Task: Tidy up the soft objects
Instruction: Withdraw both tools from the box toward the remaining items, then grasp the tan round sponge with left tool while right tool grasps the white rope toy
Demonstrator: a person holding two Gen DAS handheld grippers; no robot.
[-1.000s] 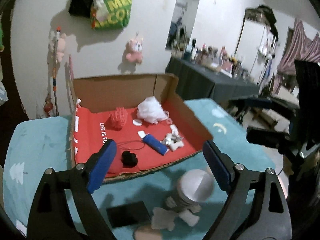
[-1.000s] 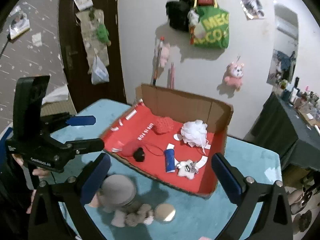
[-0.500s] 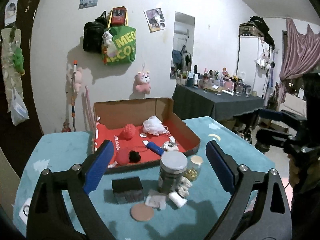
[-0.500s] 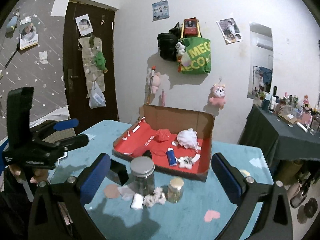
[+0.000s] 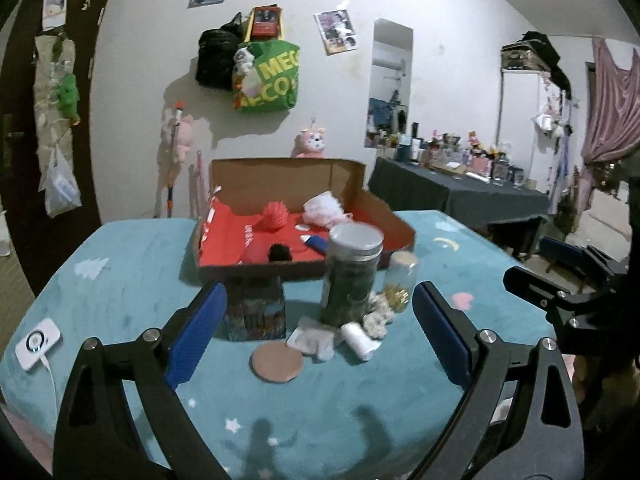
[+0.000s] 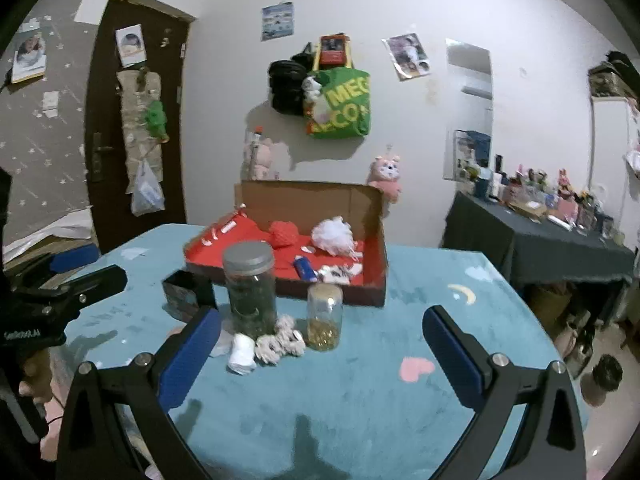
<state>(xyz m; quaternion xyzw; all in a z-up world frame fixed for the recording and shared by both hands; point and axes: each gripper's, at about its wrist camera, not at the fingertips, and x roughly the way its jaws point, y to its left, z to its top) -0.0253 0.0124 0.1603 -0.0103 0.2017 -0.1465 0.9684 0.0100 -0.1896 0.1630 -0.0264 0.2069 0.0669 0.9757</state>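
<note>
A cardboard box with a red lining (image 5: 256, 270) (image 6: 372, 220) stands at the far middle of the teal table. In it lie a red knit ball (image 5: 274, 216) (image 6: 283, 233), a white mesh puff (image 5: 322, 210) (image 6: 332, 234), a black pompom (image 5: 279, 252) and a blue tube (image 6: 303, 267). In front of it lie a white roll (image 5: 360, 340) (image 6: 242, 354), a cream scrunchie (image 6: 280, 340) and white pads (image 5: 312, 340). My left gripper (image 5: 318, 334) is open and empty. My right gripper (image 6: 320, 354) is open and empty. Both are well back from the objects.
A tall grey-lidded jar (image 5: 352, 272) (image 6: 251, 286), a small jar of gold bits (image 6: 325, 316), a dark box (image 5: 254, 312) (image 6: 186, 294) and a brown disc (image 5: 276, 362) stand before the box. A white device (image 5: 38, 342) lies at the left table edge. A dark side table (image 6: 540, 248) is right.
Both grippers have pulled back and dropped lower, away from the box. The jars and small items now sit further ahead. Both grippers stayed open.
</note>
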